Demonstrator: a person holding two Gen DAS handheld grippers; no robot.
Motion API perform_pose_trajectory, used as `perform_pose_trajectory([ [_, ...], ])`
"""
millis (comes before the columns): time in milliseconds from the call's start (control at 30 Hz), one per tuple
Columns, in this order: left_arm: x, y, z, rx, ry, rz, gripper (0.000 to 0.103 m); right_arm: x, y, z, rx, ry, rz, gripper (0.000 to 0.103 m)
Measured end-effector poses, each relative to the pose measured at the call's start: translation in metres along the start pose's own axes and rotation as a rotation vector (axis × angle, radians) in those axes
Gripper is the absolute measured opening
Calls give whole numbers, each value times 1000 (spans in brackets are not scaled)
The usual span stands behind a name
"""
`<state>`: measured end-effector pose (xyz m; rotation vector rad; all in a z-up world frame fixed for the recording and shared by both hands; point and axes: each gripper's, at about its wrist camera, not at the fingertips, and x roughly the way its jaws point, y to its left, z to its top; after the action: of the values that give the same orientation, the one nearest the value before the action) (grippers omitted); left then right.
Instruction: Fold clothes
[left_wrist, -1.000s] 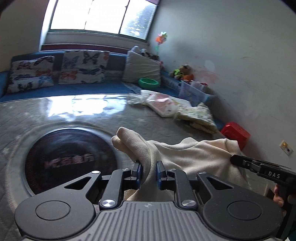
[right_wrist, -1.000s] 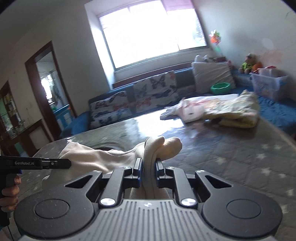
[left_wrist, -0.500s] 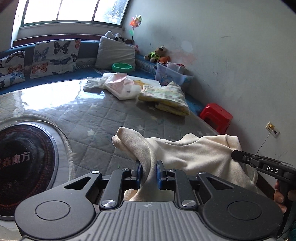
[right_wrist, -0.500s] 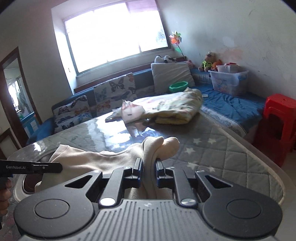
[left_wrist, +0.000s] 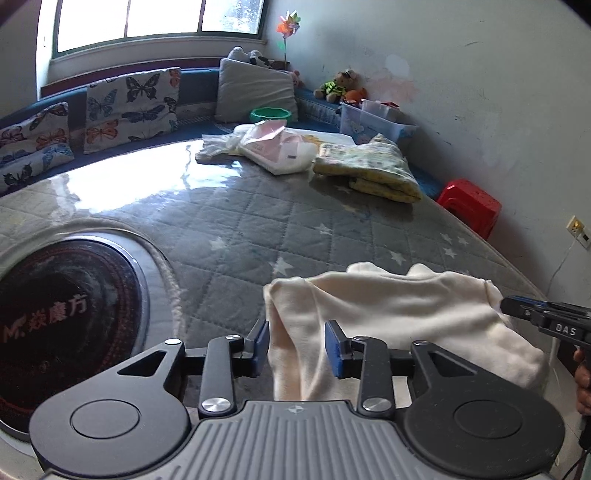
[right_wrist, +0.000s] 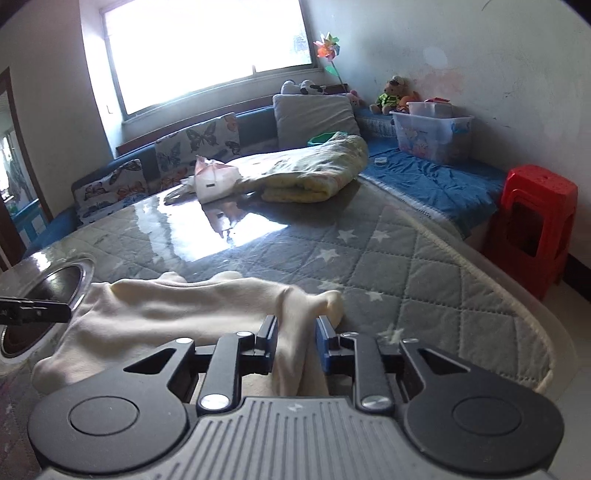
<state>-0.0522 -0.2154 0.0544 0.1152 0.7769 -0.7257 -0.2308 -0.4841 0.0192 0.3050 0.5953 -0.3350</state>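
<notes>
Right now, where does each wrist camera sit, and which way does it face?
Left wrist: behind the left tongs, open astride the cream garment, facing the quilted table and window; the right tongs' tip and fingers show at right.
Right wrist: behind the right tongs, facing the red stool; the left tongs' tip shows at left.
Shared: garment, table, folded yellow blanket.

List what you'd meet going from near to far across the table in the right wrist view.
right gripper → cream garment → pink-and-white packet → butterfly cushion → window
</notes>
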Motion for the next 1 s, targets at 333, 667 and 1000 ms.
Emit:
perform_pose_trajectory([
  [333,16,-33,18,86,-24,-56,34,11,14,19,-53,-15,75,22],
  [667,55,-41,27,113,20,-40,35,49,33,22,-116,27,112,30],
  [1000,79,-42,26,120,47,2,36,59,37,23,-138,39,92,38],
])
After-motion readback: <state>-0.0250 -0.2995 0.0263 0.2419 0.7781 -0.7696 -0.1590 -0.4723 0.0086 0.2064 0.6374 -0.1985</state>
